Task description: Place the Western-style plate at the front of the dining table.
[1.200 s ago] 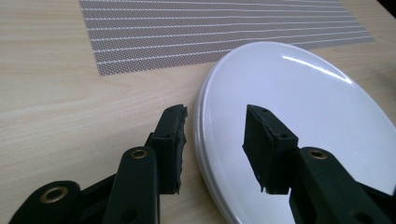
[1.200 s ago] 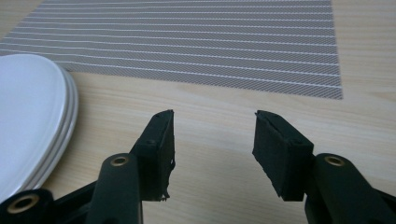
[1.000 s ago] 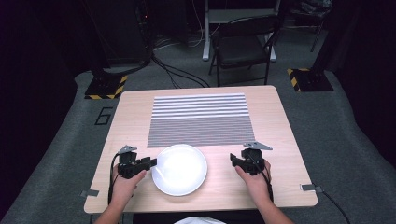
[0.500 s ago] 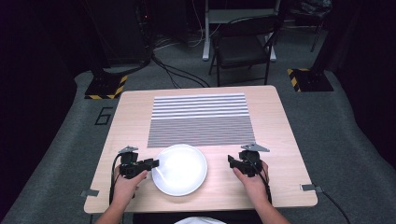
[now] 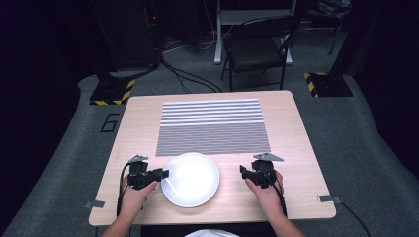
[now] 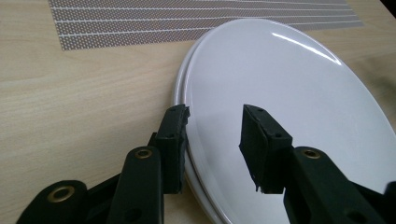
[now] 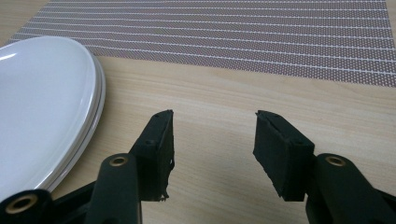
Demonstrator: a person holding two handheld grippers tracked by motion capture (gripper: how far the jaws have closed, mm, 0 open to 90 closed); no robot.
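Observation:
A white plate [image 5: 190, 180] lies on the wooden table [image 5: 296, 148] near its front edge; its rim looks doubled, as if two plates are stacked [image 6: 280, 84]. My left gripper [image 5: 164, 174] is open at the plate's left rim. In the left gripper view [image 6: 215, 116] one jaw stands outside the rim and the other over the plate's face. My right gripper [image 5: 242, 170] is open over bare wood to the right of the plate, with nothing between its jaws [image 7: 212, 116]. The plate's edge [image 7: 37, 93] is to its left.
A striped grey placemat [image 5: 212, 126] covers the table's middle, just beyond the plate; it also fills the back of both gripper views [image 6: 187, 18] [image 7: 233, 37]. A folding chair [image 5: 257, 49] stands on the floor behind the table.
My left gripper has crept slightly right, so its jaws now straddle the plate's rim. The right gripper shifted a little toward the plate. The plate has not moved.

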